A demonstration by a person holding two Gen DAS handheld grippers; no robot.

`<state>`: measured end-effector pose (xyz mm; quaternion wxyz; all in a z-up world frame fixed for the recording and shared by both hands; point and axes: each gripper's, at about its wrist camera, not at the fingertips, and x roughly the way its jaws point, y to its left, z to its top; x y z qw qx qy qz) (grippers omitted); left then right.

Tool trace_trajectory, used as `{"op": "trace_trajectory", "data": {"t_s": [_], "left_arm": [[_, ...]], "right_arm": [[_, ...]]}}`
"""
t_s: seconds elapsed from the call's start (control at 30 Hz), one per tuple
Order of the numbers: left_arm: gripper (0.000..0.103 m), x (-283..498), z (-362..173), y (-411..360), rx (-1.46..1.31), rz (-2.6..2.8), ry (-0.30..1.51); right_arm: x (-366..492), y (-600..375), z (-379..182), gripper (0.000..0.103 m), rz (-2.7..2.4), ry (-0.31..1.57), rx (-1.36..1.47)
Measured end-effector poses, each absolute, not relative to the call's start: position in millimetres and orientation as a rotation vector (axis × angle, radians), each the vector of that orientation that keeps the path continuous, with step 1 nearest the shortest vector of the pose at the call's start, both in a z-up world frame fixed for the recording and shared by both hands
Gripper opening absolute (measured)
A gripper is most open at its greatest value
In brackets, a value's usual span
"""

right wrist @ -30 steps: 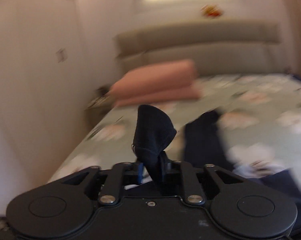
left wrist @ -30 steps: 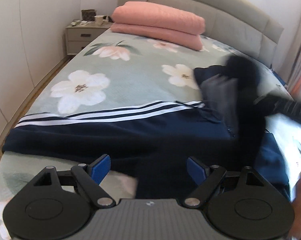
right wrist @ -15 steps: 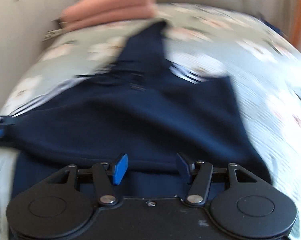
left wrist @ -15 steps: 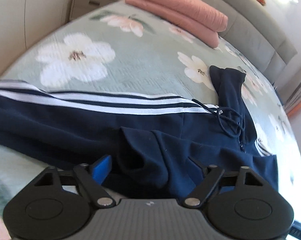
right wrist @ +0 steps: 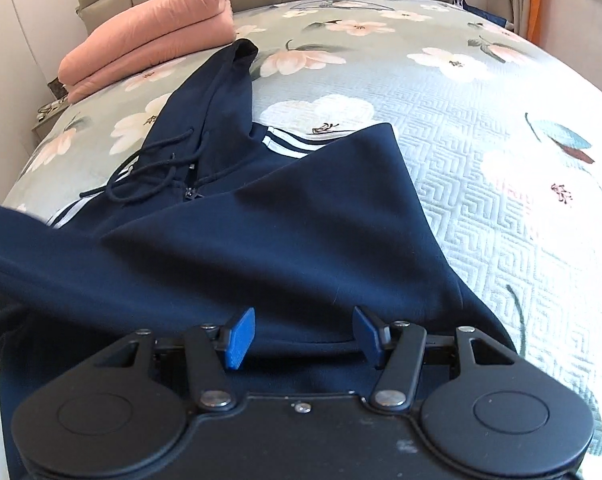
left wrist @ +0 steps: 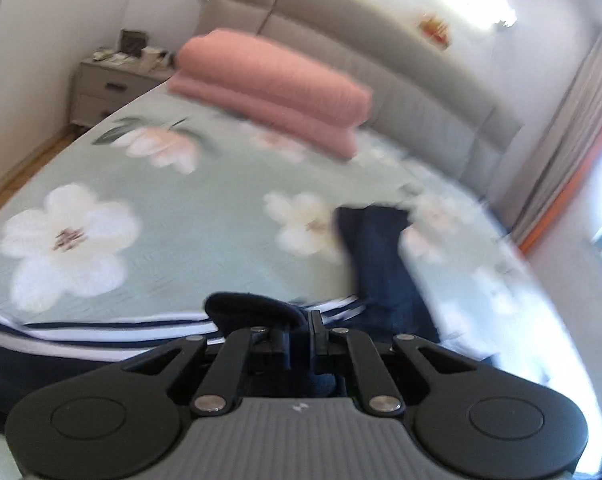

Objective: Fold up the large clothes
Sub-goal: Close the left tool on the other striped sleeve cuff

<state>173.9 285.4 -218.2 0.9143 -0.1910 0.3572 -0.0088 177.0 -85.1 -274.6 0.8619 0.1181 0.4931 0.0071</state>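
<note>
A navy hoodie (right wrist: 261, 216) with white sleeve stripes lies spread on the floral bed, its hood (right wrist: 221, 92) pointing toward the headboard. My right gripper (right wrist: 303, 334) is open, its blue pads just above the folded-over right side of the hoodie. My left gripper (left wrist: 301, 334) is shut on a fold of the navy hoodie fabric (left wrist: 253, 310) and holds it lifted. In the left wrist view the striped sleeve (left wrist: 81, 336) runs to the left and the hood (left wrist: 381, 256) lies ahead.
Folded pink quilts (left wrist: 273, 84) lie near the padded headboard (left wrist: 401, 92); they also show in the right wrist view (right wrist: 149, 32). A nightstand (left wrist: 105, 88) stands left of the bed. Curtains (left wrist: 561, 152) hang on the right.
My left gripper has shut on the hoodie fabric and lifted it; it was open before. My right gripper let go of the fabric it held a second ago and stays open over the hoodie.
</note>
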Motion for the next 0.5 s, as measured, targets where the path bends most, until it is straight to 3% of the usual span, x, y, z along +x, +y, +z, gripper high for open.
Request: {"op": "trace_trajectory", "data": {"t_s": [0.17, 0.23, 0.27, 0.4, 0.5], "left_arm": [[0.011, 173.6, -303.6, 294.7, -0.309, 0.097, 1.005], [0.022, 158.4, -295.8, 293.6, -0.314, 0.115, 0.966], [0.034, 150.1, -287.4, 292.0, -0.298, 0.159, 0.953], [0.036, 139.1, -247.0, 272.9, -0.175, 0.217, 0.837], [0.035, 153.7, -236.6, 247.9, -0.198, 0.079, 0.796]], "right_arm": [[182.3, -74.4, -286.2, 0.068, 0.074, 1.092, 0.239], [181.5, -69.9, -283.0, 0.068, 0.100, 1.079, 0.200], [181.9, -69.0, -280.6, 0.068, 0.109, 1.062, 0.183], [198.6, -69.0, -272.2, 0.067, 0.107, 0.995, 0.117], [227.7, -60.9, -275.8, 0.040, 0.130, 0.967, 0.072]]}}
